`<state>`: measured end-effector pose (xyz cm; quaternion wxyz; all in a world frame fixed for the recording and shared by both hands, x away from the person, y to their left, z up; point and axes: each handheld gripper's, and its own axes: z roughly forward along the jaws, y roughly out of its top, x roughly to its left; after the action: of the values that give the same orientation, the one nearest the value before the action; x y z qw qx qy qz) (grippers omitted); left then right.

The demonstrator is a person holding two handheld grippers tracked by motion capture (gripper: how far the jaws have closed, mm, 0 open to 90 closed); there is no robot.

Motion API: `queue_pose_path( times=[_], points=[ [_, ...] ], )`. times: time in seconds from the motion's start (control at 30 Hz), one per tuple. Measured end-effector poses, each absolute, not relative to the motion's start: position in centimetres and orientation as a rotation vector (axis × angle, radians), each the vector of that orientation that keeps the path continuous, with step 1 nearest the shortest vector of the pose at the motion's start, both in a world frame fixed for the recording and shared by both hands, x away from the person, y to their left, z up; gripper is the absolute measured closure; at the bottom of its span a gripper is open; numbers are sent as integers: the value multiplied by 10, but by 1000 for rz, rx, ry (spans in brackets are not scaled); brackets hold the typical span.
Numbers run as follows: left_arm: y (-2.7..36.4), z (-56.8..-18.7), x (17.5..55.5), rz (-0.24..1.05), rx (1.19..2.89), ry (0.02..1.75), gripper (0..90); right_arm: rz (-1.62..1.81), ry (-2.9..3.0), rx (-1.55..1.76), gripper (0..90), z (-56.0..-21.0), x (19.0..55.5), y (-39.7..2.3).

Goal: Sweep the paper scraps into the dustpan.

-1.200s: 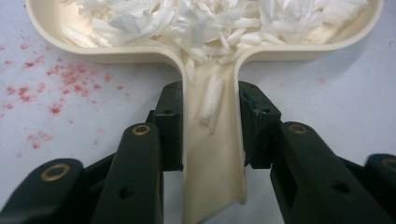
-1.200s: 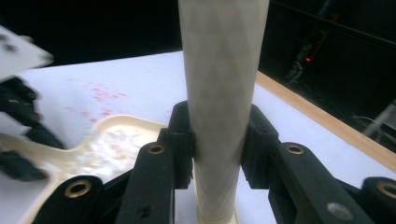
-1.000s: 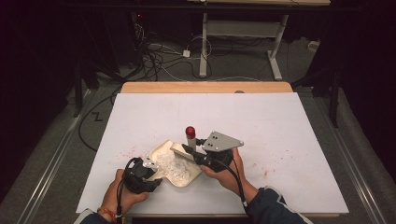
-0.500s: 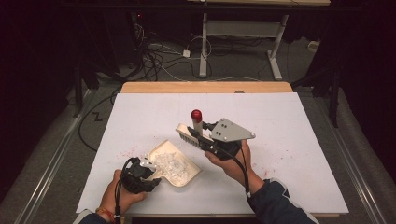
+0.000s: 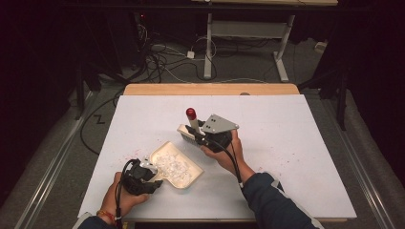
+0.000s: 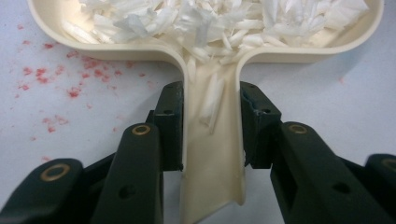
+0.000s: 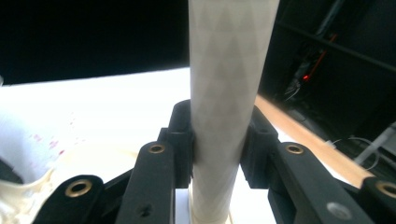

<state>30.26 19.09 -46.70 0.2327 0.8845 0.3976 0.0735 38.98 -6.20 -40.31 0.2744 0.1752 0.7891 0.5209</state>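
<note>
Right hand-held gripper (image 5: 196, 132) raised, brush (image 5: 191, 125) upright

A cream dustpan (image 5: 177, 168) full of white shreds lies flat; beside it, apparently raised, a red-tipped brush (image 5: 192, 125).

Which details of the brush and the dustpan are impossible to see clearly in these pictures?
- Brush bristles: high view, too small and partly behind the right gripper.
- Brush ends: right gripper view, cut off by the top and bottom edges; its handle is visible.
- Dustpan front edge: left gripper view, cut off by the top edge.
- Left gripper fingers: high view, too small and dark.
</note>
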Motion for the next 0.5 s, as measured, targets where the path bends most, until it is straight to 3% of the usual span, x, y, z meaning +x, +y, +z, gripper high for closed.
queue_pose_path(
  times=[0.3,0.5],
  points=[
    [192,-467,302,207,2433,1099,634,1427,2224,350,704,-409,362,-51],
    [190,-466,302,209,2444,1099,634,1518,2213,352,706,-394,342,-62]
  ],
)
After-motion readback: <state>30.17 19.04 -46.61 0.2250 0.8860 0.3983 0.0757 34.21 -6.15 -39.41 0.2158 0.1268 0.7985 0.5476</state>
